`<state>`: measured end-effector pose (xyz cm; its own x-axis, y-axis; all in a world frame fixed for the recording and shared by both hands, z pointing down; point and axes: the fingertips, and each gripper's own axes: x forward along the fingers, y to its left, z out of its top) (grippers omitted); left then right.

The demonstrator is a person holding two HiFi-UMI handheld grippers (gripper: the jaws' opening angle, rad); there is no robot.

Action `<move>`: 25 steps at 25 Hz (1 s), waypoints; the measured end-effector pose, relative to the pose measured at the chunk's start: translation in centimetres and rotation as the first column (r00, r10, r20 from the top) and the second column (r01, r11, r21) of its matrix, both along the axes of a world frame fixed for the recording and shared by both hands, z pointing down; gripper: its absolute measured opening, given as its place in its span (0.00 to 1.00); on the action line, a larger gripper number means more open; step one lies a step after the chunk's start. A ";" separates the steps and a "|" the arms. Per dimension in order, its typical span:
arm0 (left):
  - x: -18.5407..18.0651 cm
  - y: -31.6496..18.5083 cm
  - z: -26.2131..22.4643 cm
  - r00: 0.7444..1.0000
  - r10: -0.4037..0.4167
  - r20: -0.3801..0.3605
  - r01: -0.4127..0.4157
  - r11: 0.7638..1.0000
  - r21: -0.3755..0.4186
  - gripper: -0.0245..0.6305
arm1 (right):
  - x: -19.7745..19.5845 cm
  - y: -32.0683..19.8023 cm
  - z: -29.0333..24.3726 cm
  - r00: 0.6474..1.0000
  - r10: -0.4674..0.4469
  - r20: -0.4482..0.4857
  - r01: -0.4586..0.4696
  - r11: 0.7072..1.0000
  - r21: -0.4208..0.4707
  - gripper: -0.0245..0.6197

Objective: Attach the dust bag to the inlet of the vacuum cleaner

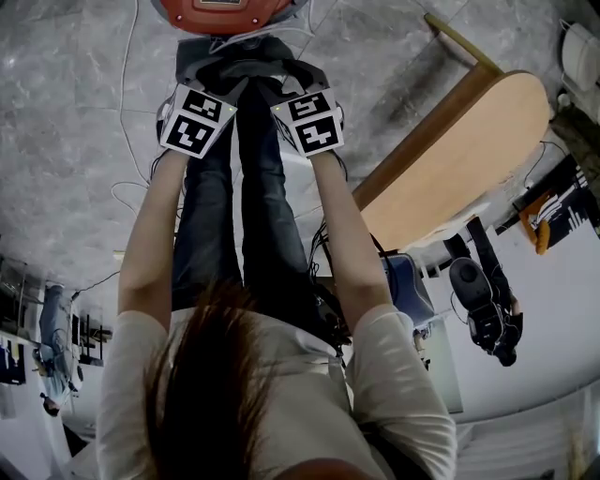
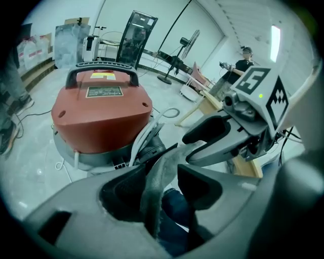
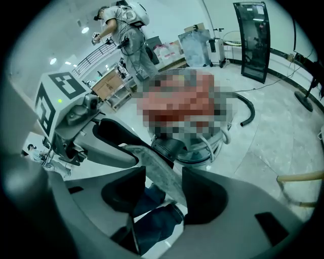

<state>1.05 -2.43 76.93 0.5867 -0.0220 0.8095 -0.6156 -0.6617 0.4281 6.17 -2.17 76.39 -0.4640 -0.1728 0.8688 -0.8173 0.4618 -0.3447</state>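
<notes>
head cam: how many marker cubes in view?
2. Left cube is up top, left of centre; right cube is beside it, to its right. Both sit just under the grey bag and red vacuum. None looks hidden.

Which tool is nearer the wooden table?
The right tool: the wooden table lies on its side of the person's legs; the left tool is across them.
</notes>
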 end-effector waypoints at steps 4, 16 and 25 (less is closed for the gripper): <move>-0.1 -1.0 -1.1 1.000 -0.022 -0.014 0.023 0.999 0.030 0.35 | 0.5 -0.6 -0.8 1.000 0.019 -0.002 -0.019 1.000 0.022 0.36; -0.2 -2.9 -5.7 0.992 -0.121 -0.036 0.125 0.985 0.123 0.28 | -0.1 -2.9 -5.4 0.991 0.109 0.077 -0.116 0.989 0.093 0.17; -0.5 -5.5 -9.7 0.980 -0.192 -0.054 0.199 0.947 0.253 0.07 | 1.3 -4.6 -9.0 0.986 0.140 0.095 -0.154 0.975 0.158 0.04</move>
